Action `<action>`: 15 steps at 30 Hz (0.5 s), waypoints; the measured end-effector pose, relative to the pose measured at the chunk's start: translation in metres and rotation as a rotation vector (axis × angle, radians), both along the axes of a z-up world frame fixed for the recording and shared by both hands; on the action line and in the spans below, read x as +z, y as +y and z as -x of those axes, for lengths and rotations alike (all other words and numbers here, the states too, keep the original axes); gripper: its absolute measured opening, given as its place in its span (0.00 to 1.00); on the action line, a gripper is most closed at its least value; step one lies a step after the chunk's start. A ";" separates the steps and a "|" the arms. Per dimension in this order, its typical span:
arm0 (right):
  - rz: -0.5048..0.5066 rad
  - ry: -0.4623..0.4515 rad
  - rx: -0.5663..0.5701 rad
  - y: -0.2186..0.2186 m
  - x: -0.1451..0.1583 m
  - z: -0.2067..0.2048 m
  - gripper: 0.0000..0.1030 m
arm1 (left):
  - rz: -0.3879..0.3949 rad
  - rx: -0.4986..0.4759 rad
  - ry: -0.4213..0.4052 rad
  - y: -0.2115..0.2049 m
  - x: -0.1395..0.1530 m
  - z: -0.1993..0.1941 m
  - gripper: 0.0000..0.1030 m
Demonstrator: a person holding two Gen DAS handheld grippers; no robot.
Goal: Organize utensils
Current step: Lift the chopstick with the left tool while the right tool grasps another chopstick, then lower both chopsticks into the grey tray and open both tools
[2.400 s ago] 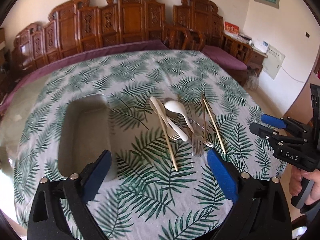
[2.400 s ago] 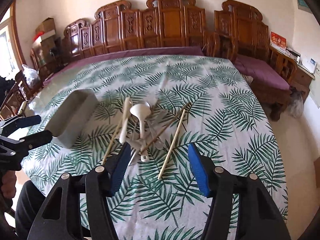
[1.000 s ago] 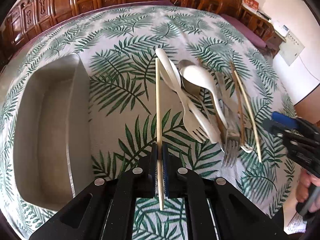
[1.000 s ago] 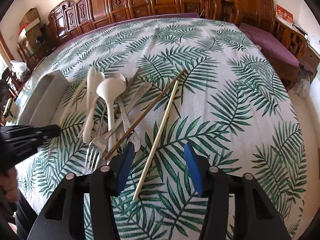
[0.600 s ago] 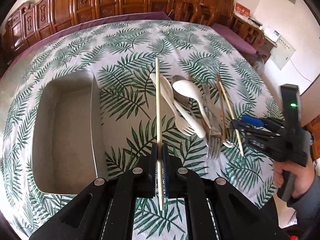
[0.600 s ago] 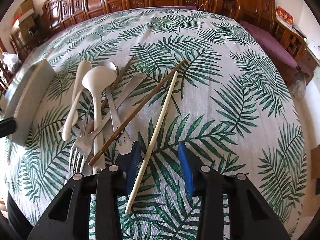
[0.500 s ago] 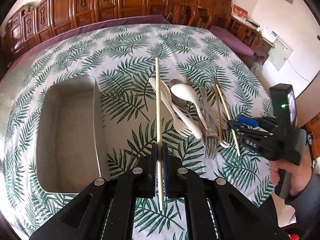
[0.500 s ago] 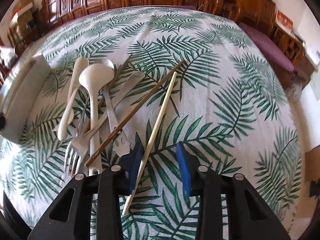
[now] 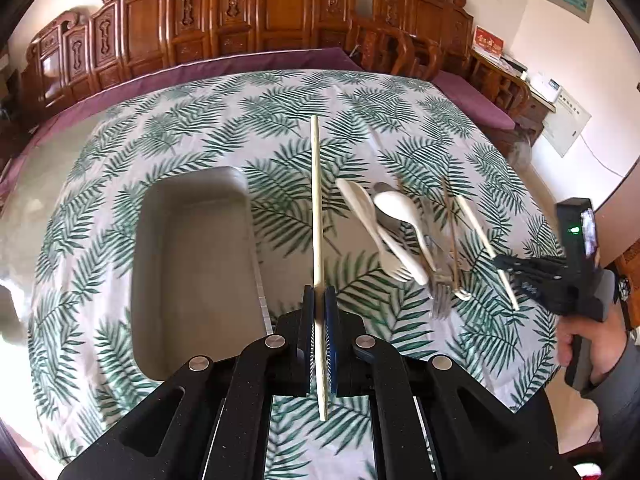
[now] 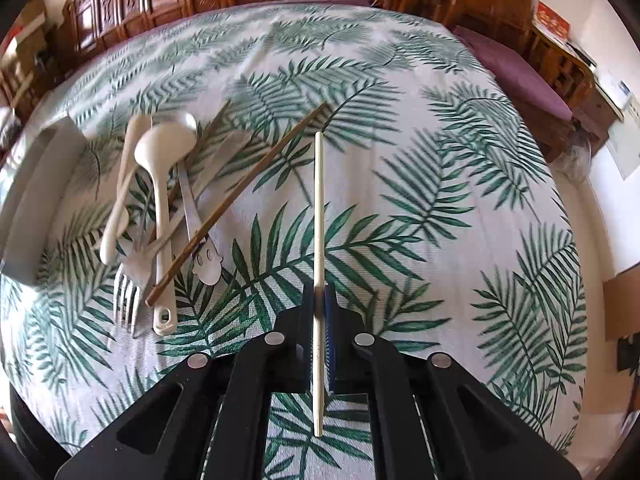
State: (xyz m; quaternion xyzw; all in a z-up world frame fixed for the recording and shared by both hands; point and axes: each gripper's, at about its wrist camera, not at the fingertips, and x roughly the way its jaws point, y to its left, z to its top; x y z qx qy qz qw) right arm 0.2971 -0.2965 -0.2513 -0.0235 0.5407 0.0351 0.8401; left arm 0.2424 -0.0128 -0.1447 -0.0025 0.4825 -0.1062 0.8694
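Gripping one pale chopstick each: left gripper point(image 9: 319, 300), right gripper point(image 10: 319, 296).

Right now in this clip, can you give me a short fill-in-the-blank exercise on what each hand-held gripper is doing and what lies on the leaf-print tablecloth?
1. The left hand-held gripper is shut on a pale ____.
2. The right hand-held gripper holds ____ pale chopstick.
3. The grey rectangular tray holds ____ utensils.
4. The white plastic spoon lies ____ the tray, in the utensil pile.

Missing words: chopstick; one; no; outside
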 end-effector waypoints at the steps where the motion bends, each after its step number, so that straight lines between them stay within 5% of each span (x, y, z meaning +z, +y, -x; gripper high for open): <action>1: -0.008 -0.013 -0.005 -0.002 0.005 0.002 0.06 | -0.003 0.003 -0.001 0.003 0.000 0.000 0.04; 15: -0.143 -0.145 0.135 0.062 0.078 0.017 0.06 | -0.011 0.077 0.048 0.064 -0.023 -0.023 0.04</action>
